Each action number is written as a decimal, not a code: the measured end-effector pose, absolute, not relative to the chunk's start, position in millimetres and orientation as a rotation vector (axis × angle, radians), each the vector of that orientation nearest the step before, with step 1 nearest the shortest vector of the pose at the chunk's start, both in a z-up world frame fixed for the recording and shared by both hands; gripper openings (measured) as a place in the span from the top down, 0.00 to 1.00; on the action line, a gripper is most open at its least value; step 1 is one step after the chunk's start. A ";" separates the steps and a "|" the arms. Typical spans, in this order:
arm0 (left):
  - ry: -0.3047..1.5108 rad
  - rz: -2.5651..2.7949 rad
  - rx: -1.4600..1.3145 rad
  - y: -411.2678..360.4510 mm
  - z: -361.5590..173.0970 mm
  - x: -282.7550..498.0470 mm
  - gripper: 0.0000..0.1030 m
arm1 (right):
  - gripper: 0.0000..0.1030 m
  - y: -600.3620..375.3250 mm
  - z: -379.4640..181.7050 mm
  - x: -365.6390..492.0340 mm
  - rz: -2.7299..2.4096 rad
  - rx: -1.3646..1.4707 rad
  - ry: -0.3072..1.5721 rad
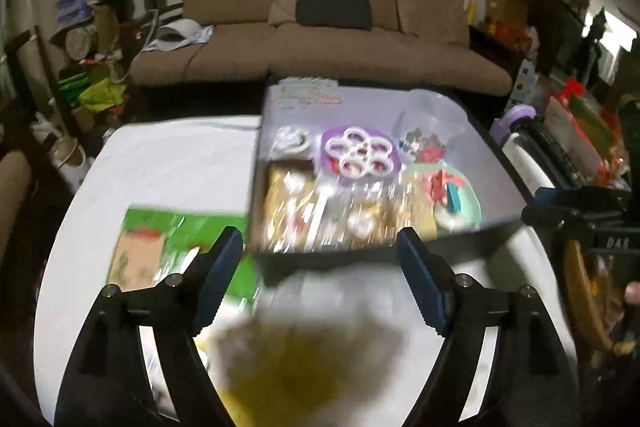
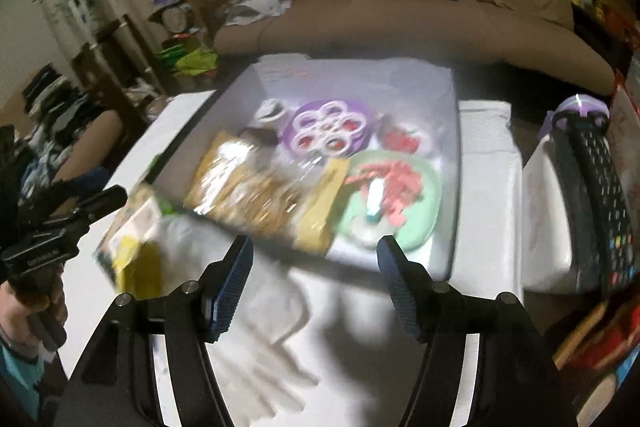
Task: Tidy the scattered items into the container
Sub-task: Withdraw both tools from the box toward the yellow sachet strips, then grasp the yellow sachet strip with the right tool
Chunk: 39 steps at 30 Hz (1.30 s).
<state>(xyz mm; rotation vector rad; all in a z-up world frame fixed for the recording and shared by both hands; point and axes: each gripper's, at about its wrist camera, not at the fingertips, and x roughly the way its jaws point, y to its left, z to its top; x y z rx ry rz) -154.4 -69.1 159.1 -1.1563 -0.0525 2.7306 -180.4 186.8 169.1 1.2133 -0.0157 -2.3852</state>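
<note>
The container is a dark-rimmed box (image 1: pixel 320 261) (image 2: pixel 360 79) with a pale inside, standing on the white-covered table. It holds a purple plate (image 1: pixel 360 151) (image 2: pixel 332 131), a green plate (image 1: pixel 468 211) (image 2: pixel 424 219) with red pieces, and golden packets (image 1: pixel 320 215) (image 2: pixel 248 187). My left gripper (image 1: pixel 320 283) (image 2: pixel 100 187) is open in front of the box, with a blurred yellow-brown packet (image 1: pixel 304 363) (image 2: pixel 132 251) below its jaws, clear of the pads. A green packet (image 1: pixel 160 239) lies to its left. My right gripper (image 2: pixel 316 283) (image 1: pixel 548 205) is open and empty above a white glove (image 2: pixel 272 367).
A brown sofa (image 1: pixel 320 39) stands beyond the table. A white appliance with a purple lid (image 2: pixel 560 207) sits just right of the table. Cluttered shelves and bags (image 1: pixel 92 39) fill the left side. A person's hand (image 2: pixel 16 311) holds the left gripper's handle.
</note>
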 end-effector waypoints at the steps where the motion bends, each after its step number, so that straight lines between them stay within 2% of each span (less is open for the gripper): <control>1: -0.084 2.734 -1.172 -80.2 155.9 -136.0 0.24 | 0.35 184.0 167.0 -169.9 -2.373 1.209 -0.014; 5: -0.142 2.782 -1.211 -115.8 140.4 -80.5 0.24 | 0.35 168.6 150.6 -127.6 -2.338 1.211 0.037; 11: -0.024 2.780 -1.316 -138.4 106.1 -42.1 0.23 | 0.35 145.2 129.9 -82.7 -2.264 1.232 0.017; 16: -0.130 2.788 -1.309 -154.7 89.2 -26.4 0.23 | 0.35 117.6 129.1 -69.6 -2.229 1.226 -0.012; 20: -0.188 2.780 -1.296 -170.2 83.3 -24.6 0.23 | 0.35 91.7 128.6 -64.4 -2.219 1.208 -0.004; 25: -0.357 2.806 -1.278 -212.3 85.2 -31.2 0.23 | 0.35 49.9 119.3 -66.6 -2.183 1.206 0.034; 28: -0.432 2.793 -1.278 -229.8 83.0 -35.3 0.23 | 0.35 29.0 108.6 -75.4 -2.170 1.217 -0.008; 35: -0.412 2.729 -1.304 -230.2 84.2 -49.8 0.23 | 0.38 2.0 89.6 -109.2 -2.222 1.221 -0.103; 39: -0.401 2.690 -1.326 -219.3 83.1 -56.3 0.23 | 0.38 -11.9 77.4 -121.4 -2.245 1.254 -0.047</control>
